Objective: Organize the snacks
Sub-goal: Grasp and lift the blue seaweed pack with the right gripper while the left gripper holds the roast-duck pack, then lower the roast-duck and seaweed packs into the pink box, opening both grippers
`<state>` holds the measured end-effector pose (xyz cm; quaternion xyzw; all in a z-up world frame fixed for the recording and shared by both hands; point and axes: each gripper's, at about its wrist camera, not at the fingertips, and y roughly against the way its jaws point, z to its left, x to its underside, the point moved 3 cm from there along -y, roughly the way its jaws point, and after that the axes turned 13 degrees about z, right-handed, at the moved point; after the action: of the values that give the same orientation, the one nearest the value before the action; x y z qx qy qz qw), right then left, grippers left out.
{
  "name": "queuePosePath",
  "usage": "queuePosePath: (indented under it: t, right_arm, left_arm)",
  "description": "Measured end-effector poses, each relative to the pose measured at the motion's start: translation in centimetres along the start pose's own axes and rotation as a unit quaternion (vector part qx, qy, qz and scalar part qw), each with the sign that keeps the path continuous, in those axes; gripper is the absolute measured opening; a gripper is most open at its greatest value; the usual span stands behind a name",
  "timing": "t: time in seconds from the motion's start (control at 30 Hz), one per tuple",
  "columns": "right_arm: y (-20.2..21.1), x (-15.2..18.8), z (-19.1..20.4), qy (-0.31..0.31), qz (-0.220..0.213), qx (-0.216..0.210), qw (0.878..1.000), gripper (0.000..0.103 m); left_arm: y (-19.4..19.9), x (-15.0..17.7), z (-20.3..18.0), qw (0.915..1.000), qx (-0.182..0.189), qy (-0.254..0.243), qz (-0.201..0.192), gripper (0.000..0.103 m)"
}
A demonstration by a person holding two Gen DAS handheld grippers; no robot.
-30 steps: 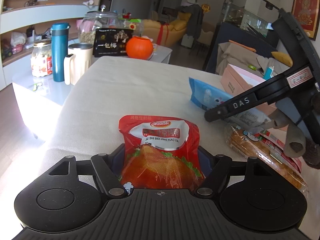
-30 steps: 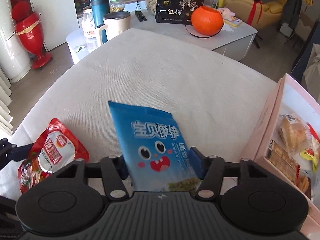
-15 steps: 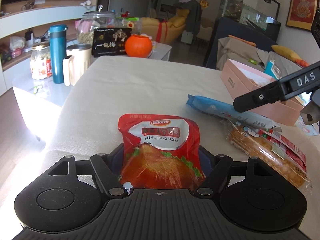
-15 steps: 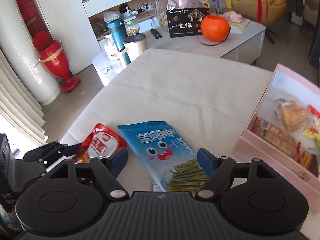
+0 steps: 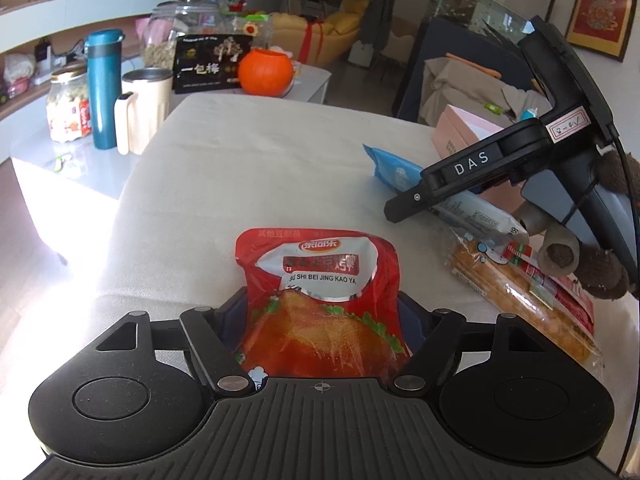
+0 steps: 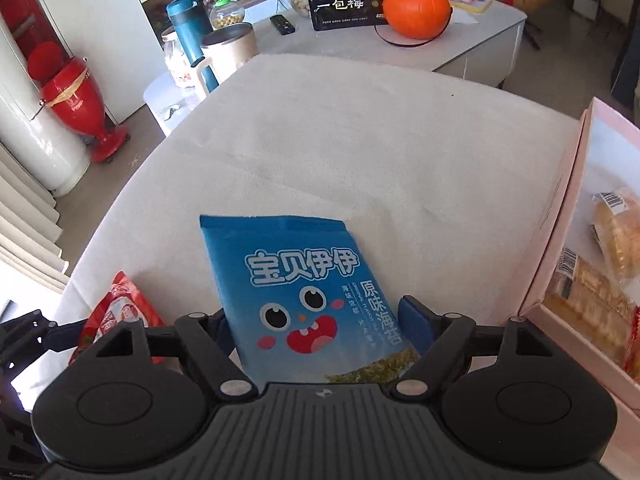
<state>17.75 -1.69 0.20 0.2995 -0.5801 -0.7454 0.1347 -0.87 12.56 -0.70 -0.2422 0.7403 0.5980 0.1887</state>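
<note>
A red roast-duck snack pouch point(image 5: 320, 276) lies on the cream-clothed table point(image 5: 260, 168). Its lower end fills the gap of my left gripper point(image 5: 320, 312), whose jaws stand wide and are opening slightly. A blue seaweed bag point(image 6: 304, 288) with a cartoon face sits between the wide jaws of my right gripper point(image 6: 320, 320). A gap shows at the right pad point(image 6: 416, 320). In the left wrist view the blue bag point(image 5: 392, 168) rests on the table under a right finger point(image 5: 456, 176). A wrapped bread packet point(image 5: 520, 296) lies beside it.
An open pink box point(image 6: 560, 208) at the table's right edge holds several wrapped snacks point(image 6: 616, 232). Beyond the table a white side table point(image 6: 480, 28) carries a teal flask point(image 5: 104, 88), a cream mug point(image 5: 140, 116), jars, a black box and an orange pumpkin bucket point(image 5: 266, 72).
My right gripper let go of the blue bag, rose away from it, then came back down around it with wider jaws. The left gripper and red pouch stayed put.
</note>
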Motion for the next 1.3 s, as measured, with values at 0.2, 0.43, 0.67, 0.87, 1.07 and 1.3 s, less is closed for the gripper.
queuePosePath:
  t: [0.2,0.43,0.67,0.87,1.07,1.3]
  right_arm:
    - [2.4,2.9,-1.0,-0.012,-0.012,-0.006,1.000,0.042]
    - [9.2,7.8,-4.4,-0.053,-0.058,0.011,0.997,0.013]
    - [14.9,12.8,-8.0,-0.089,-0.096,0.045,0.990,0.013]
    - [17.2,16.0,-10.2,-0.102,-0.102,0.078,0.986,0.013]
    - [16.4,17.0,-12.0,-0.130,-0.100,0.069,0.984,0.013]
    - [16.0,17.2,-13.4,-0.137,-0.104,0.067,0.983,0.013]
  left_arm:
    - [0.0,-0.1,-0.2,0.9999,-0.003,0.010,-0.004,0.081]
    - [0.8,-0.7,-2.3,0.9983,0.056,0.014,0.001,0.071]
    - [3.8,-3.1,-9.7,0.9905,0.105,-0.085,-0.026,0.070]
    - [6.5,-12.4,-16.5,0.9727,0.168,-0.113,-0.114,0.079]
    - [-2.8,-22.0,-20.1,0.9819,0.171,-0.075,-0.031,0.084]
    - [-3.7,-20.0,-18.9,0.9741,0.197,-0.089,-0.066,0.079]
